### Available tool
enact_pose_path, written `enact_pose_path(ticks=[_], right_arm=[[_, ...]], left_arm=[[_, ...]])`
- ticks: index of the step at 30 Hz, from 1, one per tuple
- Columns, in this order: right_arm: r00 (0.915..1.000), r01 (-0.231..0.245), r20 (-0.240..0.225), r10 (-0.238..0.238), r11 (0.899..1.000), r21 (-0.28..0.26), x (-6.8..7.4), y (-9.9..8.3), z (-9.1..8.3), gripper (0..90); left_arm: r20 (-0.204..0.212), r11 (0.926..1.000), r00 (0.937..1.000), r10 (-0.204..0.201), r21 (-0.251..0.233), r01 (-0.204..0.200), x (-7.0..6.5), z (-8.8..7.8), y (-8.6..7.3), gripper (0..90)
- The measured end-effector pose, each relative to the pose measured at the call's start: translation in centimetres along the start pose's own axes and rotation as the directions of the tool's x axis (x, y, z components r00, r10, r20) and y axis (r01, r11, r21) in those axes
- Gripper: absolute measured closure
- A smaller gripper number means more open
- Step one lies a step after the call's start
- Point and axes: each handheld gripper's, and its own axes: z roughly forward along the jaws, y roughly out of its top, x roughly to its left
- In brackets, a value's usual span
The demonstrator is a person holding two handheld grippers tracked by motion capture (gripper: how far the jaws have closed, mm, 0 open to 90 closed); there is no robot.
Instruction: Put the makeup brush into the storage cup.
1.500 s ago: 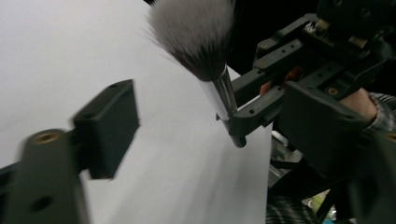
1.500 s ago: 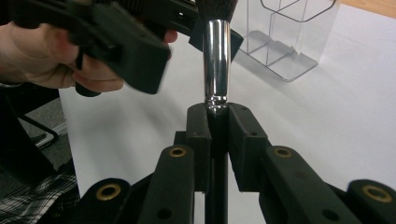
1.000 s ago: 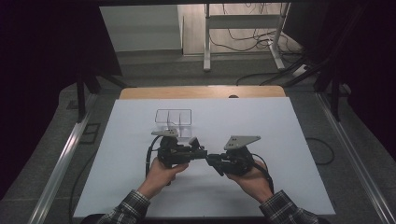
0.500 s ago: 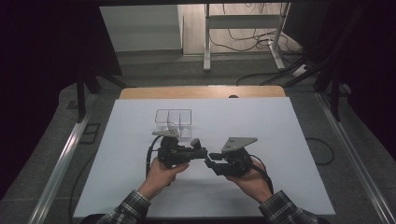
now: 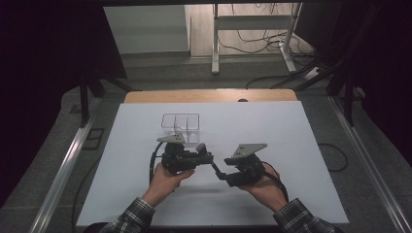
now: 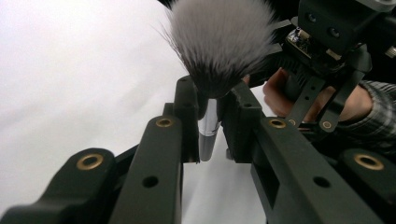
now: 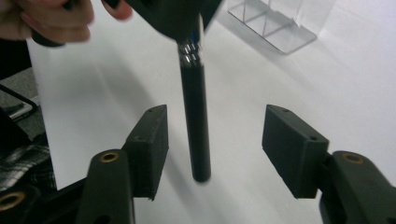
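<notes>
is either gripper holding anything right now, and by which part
The left gripper holds a makeup brush by its silver ferrule, just below the bristles. The right gripper has just been opening; its jaws stand clear of the black handle between them.

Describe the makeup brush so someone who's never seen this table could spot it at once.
On the white table, look just in front of the clear divided organizer. There the left gripper is clamped on the makeup brush, the one thing here with a fluffy grey-white, dark-rooted head, silver ferrule and slim black handle.

White table (image 5: 301, 145), grey floor (image 5: 160, 70), dark surroundings, metal stand (image 5: 252, 36) behind.
</notes>
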Motion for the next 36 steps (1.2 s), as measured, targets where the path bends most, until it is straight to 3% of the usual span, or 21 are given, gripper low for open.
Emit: enact_pose_path(ticks=[8,15,36], right_arm=[[0.9998,0.004,0.018,-0.005,1.000,0.020,-0.7,-0.7,-0.3,35.8],[0.9996,0.003,0.028,-0.004,0.999,0.035,-1.0,-1.2,-0.6,34.2],[0.9975,-0.028,0.067,0.024,0.997,0.070,-1.9,-3.1,-1.6,31.4]], left_arm=[[-0.064,0.9989,0.9970,0.043,0.020,-0.042,0.0,-0.6,0.0,77.0],[-0.095,0.9983,0.9939,0.056,0.022,-0.055,0.0,-1.1,0.0,76.9],[-0.133,0.9984,0.9895,0.055,0.000,-0.056,0.7,-3.1,0.0,76.9]])
